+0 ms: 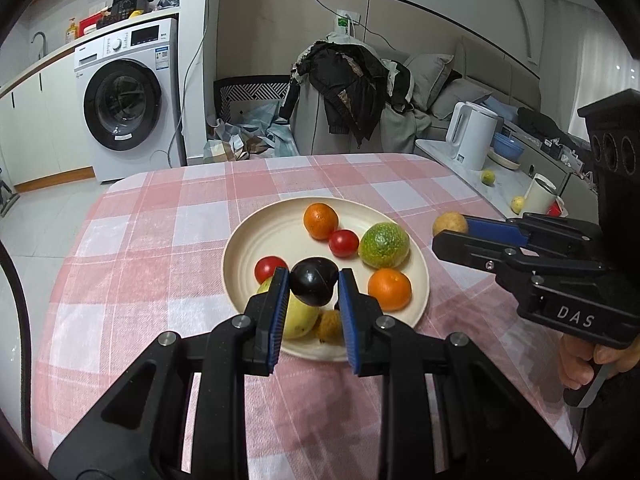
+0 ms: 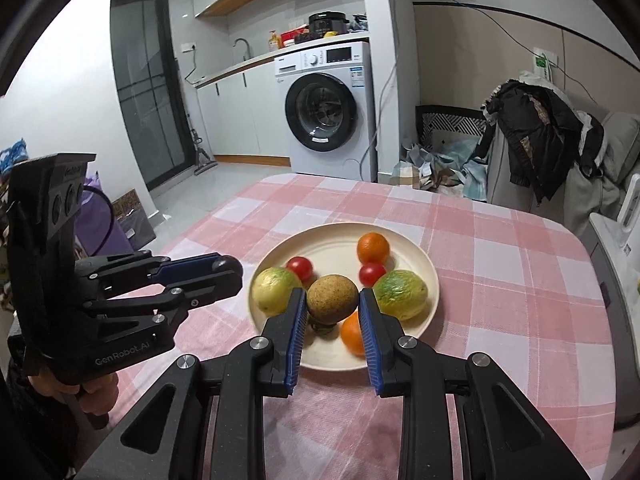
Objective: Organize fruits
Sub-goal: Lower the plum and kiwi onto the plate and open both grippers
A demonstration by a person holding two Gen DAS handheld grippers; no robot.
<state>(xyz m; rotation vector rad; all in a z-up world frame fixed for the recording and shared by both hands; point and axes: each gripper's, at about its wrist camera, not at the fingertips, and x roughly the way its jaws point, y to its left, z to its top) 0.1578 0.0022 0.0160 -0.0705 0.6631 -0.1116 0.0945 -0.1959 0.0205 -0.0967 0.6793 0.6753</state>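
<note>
A cream plate on the pink checked table holds two oranges, two red tomatoes, a green-yellow fruit, a yellow fruit and a small brown fruit. My left gripper is shut on a dark plum above the plate's near side. My right gripper is shut on a brown kiwi-like fruit above the plate. The right gripper also shows in the left wrist view, right of the plate. The left gripper shows at left in the right wrist view.
A side counter at right carries a white kettle, a blue bowl, a white cup and two small yellow-green fruits. A chair draped with clothes stands beyond the table. A washing machine is at back left.
</note>
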